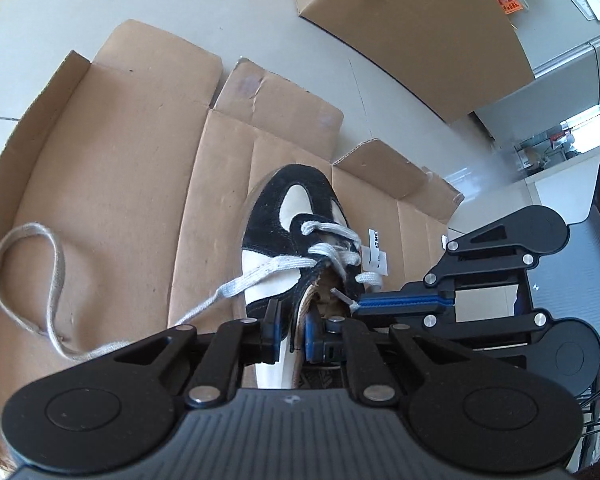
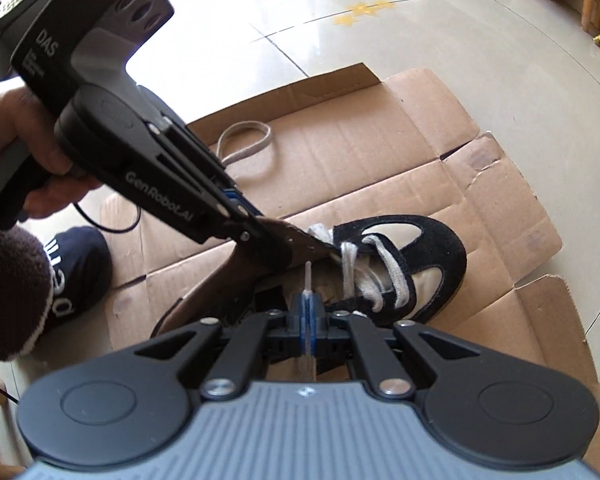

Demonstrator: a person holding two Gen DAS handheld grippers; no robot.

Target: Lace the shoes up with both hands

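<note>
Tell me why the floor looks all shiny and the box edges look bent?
Right wrist view: window light glares off the glossy floor, washing it white. Left wrist view: the fisheye lens bows the flattened cardboard edges into curves, and the black corners come from the lens rim. Both views: the gripper bodies closest to the camera look slightly soft, while the shoe stays sharp.
</note>
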